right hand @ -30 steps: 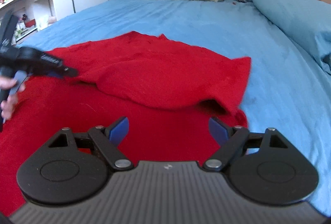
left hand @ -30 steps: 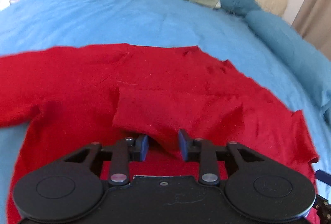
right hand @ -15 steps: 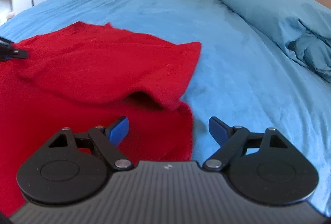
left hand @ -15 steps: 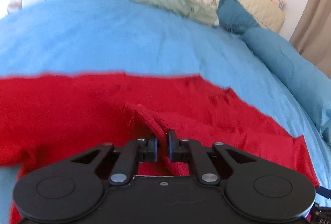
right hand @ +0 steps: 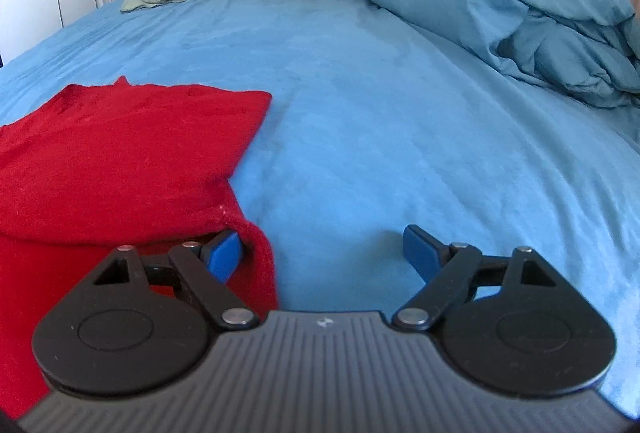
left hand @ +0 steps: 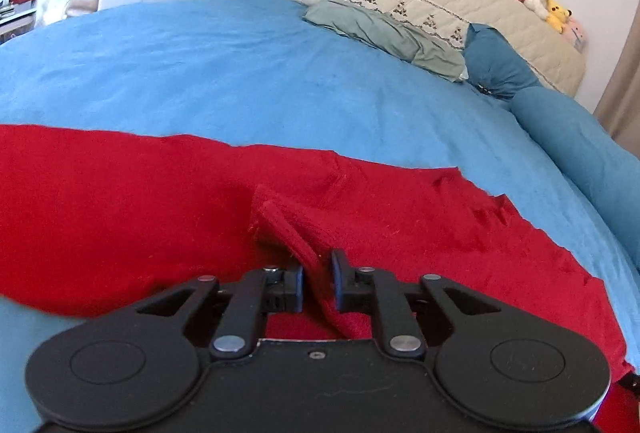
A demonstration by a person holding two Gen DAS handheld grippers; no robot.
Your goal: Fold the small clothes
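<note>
Left wrist view: our left gripper pinches a raised fold of the red garment.
Right gripper: fingers wide apart, straddling the garment's corner.
Garment: spread on the blue bed.
Handling: we judge it soft, light; grip edges.
Containers: none visible.

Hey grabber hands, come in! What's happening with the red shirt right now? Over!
Left gripper shut on red shirt, pinching a fold. Right gripper open, at shirt's edge. Nothing in the way.
</note>
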